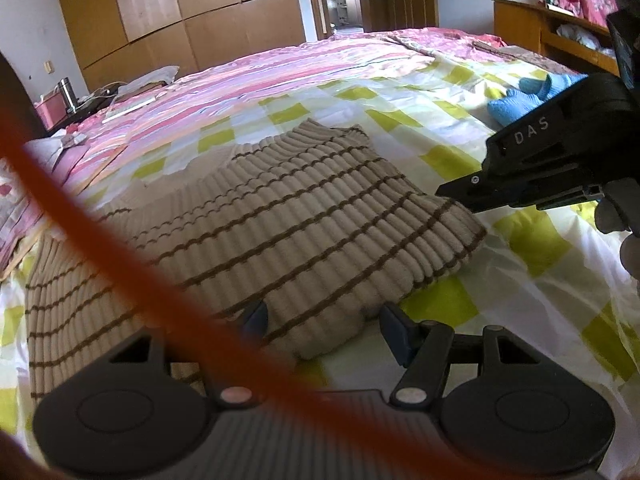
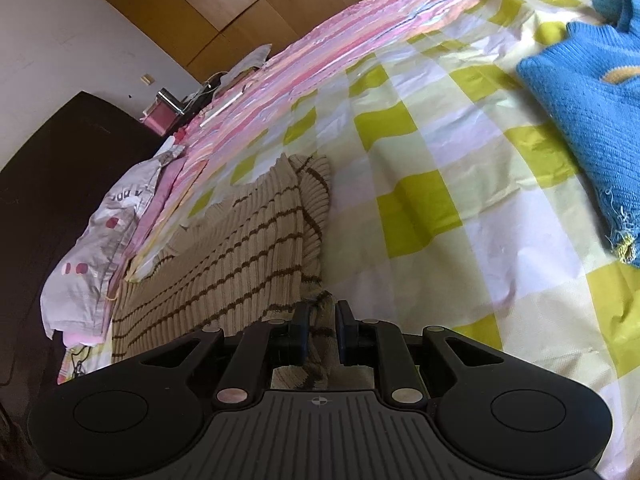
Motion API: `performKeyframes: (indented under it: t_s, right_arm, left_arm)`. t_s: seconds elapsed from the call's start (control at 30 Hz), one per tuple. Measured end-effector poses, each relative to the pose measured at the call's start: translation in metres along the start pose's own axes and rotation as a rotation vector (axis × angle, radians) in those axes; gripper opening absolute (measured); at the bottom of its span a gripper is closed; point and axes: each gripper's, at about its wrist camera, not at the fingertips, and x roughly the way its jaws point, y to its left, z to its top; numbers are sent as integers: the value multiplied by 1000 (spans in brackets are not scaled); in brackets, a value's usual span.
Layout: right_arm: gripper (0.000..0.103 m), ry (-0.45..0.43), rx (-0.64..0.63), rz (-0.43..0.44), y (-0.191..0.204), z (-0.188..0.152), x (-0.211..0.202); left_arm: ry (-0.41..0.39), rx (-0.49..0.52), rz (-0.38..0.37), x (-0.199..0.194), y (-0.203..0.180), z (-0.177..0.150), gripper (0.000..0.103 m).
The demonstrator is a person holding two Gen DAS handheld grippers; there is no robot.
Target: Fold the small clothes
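A beige ribbed sweater with brown stripes (image 1: 280, 220) lies on the checked bedsheet (image 1: 460, 92), its right side folded over. My left gripper (image 1: 324, 324) is open, its fingers on either side of the sweater's near folded edge. My right gripper (image 1: 448, 196) reaches in from the right at the sweater's right edge. In the right wrist view the right gripper (image 2: 323, 328) is shut on the sweater's edge (image 2: 240, 248). A blue knitted garment (image 2: 592, 112) lies to the right; it also shows in the left wrist view (image 1: 524, 100).
A pink striped quilt (image 1: 240, 80) covers the far half of the bed. A pillow (image 2: 104, 232) lies at the left edge. A bedside table with a flask (image 1: 66, 96) stands at far left. A wooden shelf (image 1: 552, 28) stands at far right. An orange cable (image 1: 132, 288) crosses the left view.
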Motion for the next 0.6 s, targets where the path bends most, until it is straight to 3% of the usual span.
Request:
performKeyframes:
  t_s: [0.23, 0.6]
  right_arm:
    - [25, -11, 22, 13, -5, 2, -5]
    - [27, -4, 34, 25, -7, 3, -5]
  left_arm:
    - [4, 55, 6, 3, -19, 5, 68]
    - [12, 108, 23, 12, -38, 8, 69]
